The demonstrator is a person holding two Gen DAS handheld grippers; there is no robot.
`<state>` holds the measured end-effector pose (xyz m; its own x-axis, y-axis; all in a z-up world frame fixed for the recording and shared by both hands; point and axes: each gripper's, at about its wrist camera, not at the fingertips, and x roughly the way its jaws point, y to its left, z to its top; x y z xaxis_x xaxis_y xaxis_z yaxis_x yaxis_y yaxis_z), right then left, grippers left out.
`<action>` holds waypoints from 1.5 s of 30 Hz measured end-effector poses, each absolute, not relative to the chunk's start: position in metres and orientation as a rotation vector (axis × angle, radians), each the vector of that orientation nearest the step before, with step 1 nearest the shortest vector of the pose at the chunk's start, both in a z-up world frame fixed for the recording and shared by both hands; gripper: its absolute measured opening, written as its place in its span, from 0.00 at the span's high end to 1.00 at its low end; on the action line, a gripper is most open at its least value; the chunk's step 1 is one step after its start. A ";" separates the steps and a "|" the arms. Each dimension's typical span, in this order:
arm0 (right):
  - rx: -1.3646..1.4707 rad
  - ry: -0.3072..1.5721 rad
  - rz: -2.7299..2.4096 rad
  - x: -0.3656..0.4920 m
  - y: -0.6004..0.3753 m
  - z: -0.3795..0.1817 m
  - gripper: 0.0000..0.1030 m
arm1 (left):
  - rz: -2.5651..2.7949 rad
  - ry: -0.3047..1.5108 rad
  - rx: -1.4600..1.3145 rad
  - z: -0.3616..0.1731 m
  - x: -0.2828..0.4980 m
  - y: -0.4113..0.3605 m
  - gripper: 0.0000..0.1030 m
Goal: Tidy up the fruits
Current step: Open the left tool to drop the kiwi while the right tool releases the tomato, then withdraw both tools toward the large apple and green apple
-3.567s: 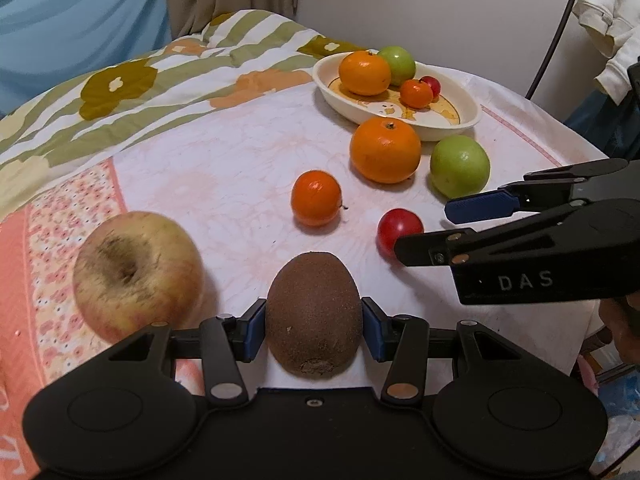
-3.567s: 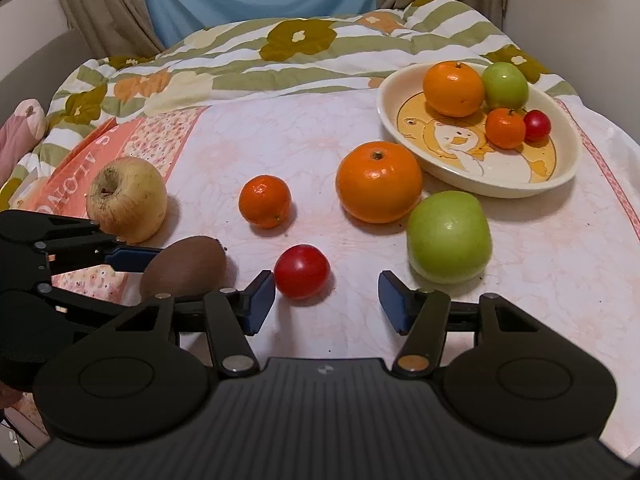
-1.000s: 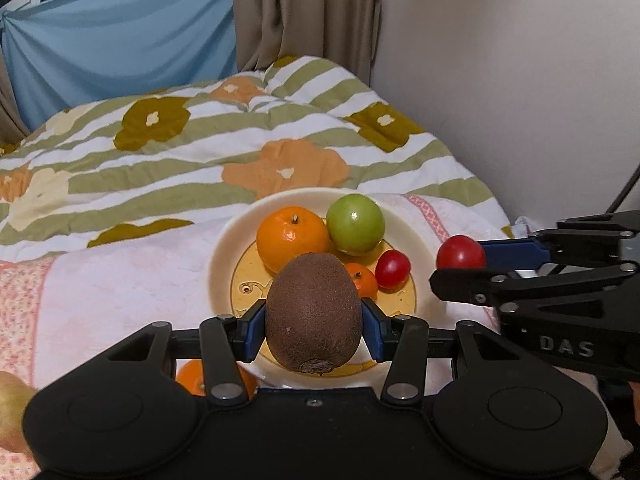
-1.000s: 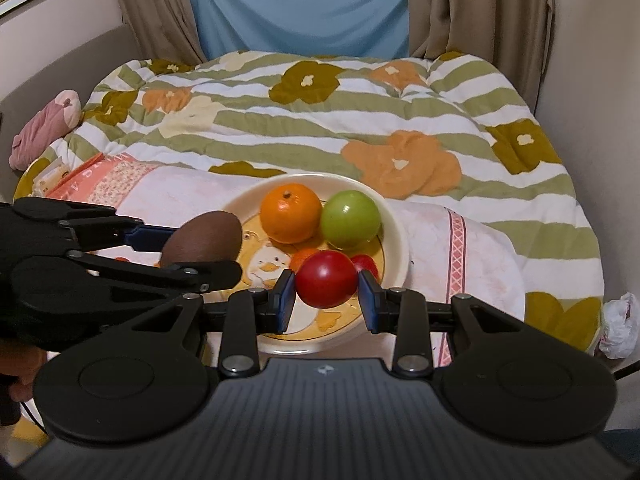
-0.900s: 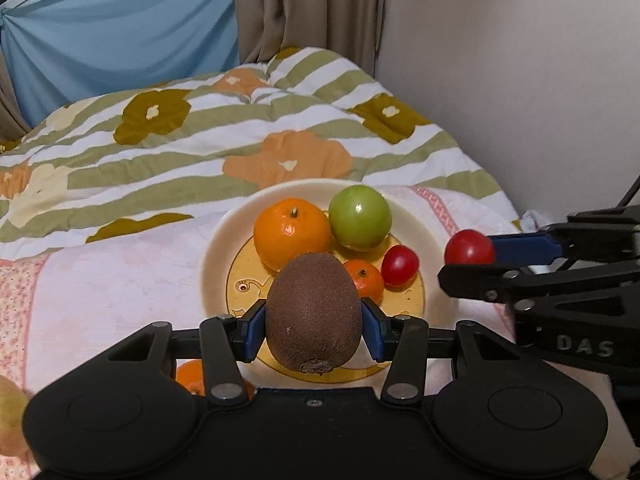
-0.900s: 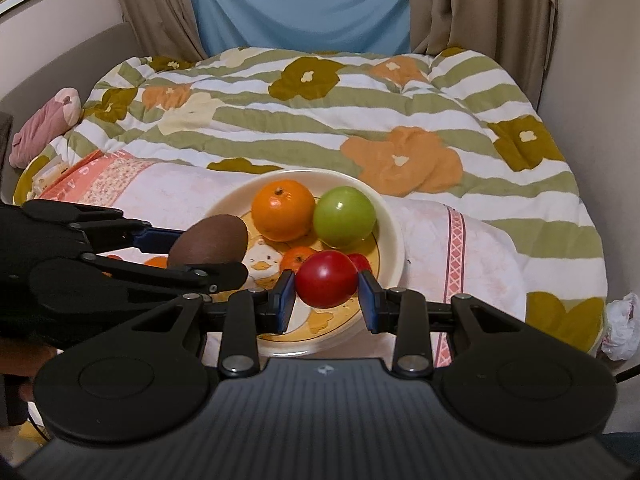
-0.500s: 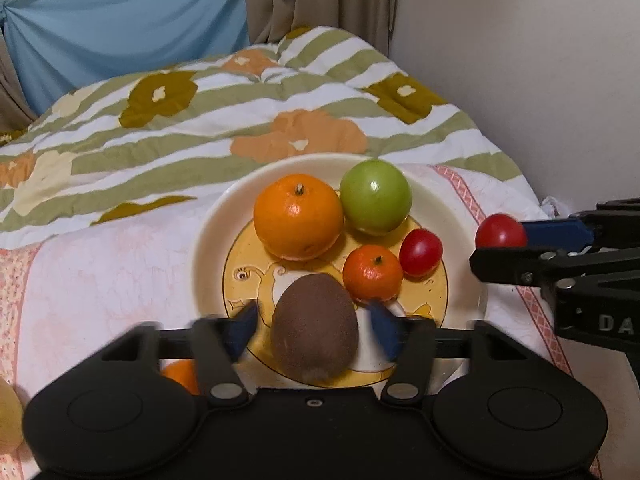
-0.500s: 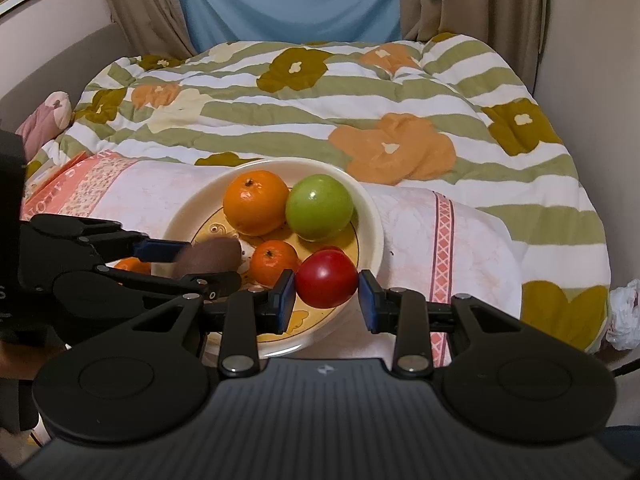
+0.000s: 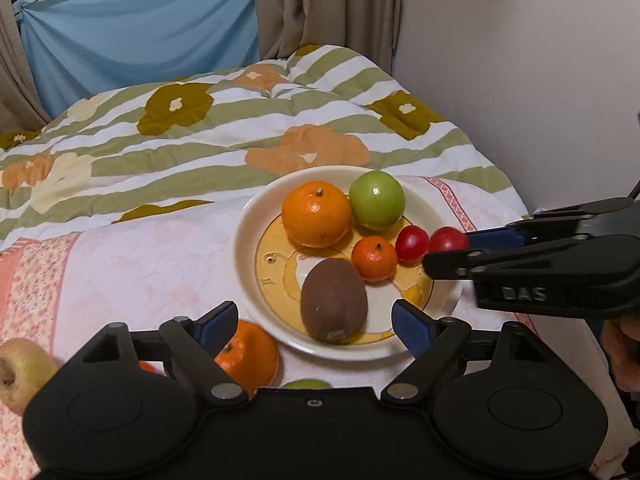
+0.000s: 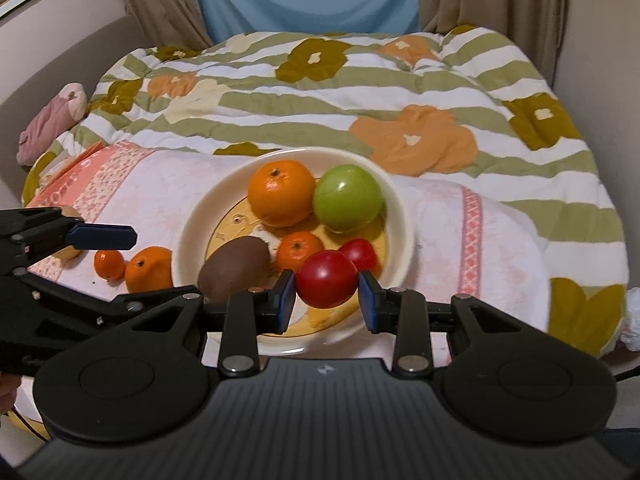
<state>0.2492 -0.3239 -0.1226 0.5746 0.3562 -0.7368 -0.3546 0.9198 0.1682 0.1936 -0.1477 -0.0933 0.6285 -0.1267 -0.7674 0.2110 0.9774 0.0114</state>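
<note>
Already our brown fuzzy kiwi point(image 9: 333, 306) lies in the cream round plate point(image 9: 248, 248); left gripper point(image 9: 316, 322) is opening, empty. Right gripper point(image 10: 327, 294) clamps a red tomato point(image 10: 326, 278) over it; oranges point(image 10: 150, 268) outside remain.

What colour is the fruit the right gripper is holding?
Red: a tomato, clearest in the right wrist view.

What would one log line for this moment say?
left gripper: opening, kiwi released in bowl | right gripper: shut on tomato
</note>
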 end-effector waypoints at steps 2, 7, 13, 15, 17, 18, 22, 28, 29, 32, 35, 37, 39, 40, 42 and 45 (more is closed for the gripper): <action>0.004 0.875 0.436 0.251 -0.318 -0.127 0.53 | -0.184 0.871 0.107 -0.093 0.190 -0.145 0.15; -0.020 0.887 0.476 0.253 -0.306 -0.134 0.53 | -0.149 0.873 0.084 -0.095 0.183 -0.135 0.15; -0.014 0.906 0.496 0.252 -0.301 -0.141 0.53 | -0.122 0.885 0.088 -0.097 0.175 -0.130 0.15; -0.027 0.902 0.498 0.251 -0.299 -0.142 0.52 | -0.116 0.886 0.085 -0.098 0.172 -0.128 0.15; -0.025 0.887 0.491 0.249 -0.300 -0.142 0.48 | -0.112 0.889 0.084 -0.098 0.170 -0.127 0.15; -0.019 0.887 0.494 0.249 -0.300 -0.141 0.35 | -0.109 0.894 0.083 -0.098 0.169 -0.127 0.15; 0.023 0.889 0.475 0.246 -0.306 -0.135 0.00 | -0.094 0.901 0.072 -0.094 0.160 -0.125 0.15; 0.018 0.885 0.438 0.236 -0.312 -0.125 0.00 | -0.071 0.883 0.062 -0.081 0.146 -0.121 0.15; 0.016 0.878 0.436 0.234 -0.313 -0.121 0.00 | -0.068 0.876 0.063 -0.077 0.143 -0.121 0.15; 0.007 0.848 0.431 0.225 -0.314 -0.109 0.00 | -0.061 0.853 0.065 -0.065 0.134 -0.119 0.15; 0.009 0.829 0.431 0.217 -0.315 -0.096 0.00 | -0.051 0.826 0.066 -0.055 0.124 -0.116 0.15; 0.012 0.812 0.417 0.210 -0.316 -0.087 0.00 | -0.043 0.812 0.064 -0.049 0.117 -0.113 0.15; 0.018 0.795 0.399 0.202 -0.318 -0.079 0.00 | -0.031 0.796 0.058 -0.042 0.109 -0.108 0.15; 0.021 0.787 0.393 0.198 -0.318 -0.074 0.00 | -0.023 0.786 0.059 -0.039 0.104 -0.106 0.15; 0.027 0.769 0.387 0.191 -0.319 -0.066 0.00 | -0.007 0.771 0.063 -0.034 0.098 -0.102 0.15; 0.026 0.747 0.381 0.180 -0.317 -0.054 0.00 | 0.017 0.744 0.053 -0.025 0.089 -0.093 0.15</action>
<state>0.1797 -0.3169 -0.0536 0.6684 0.3470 -0.6579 -0.3290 0.9312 0.1569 0.0892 -0.0930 -0.0246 0.7359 0.0343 -0.6762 0.0035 0.9985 0.0545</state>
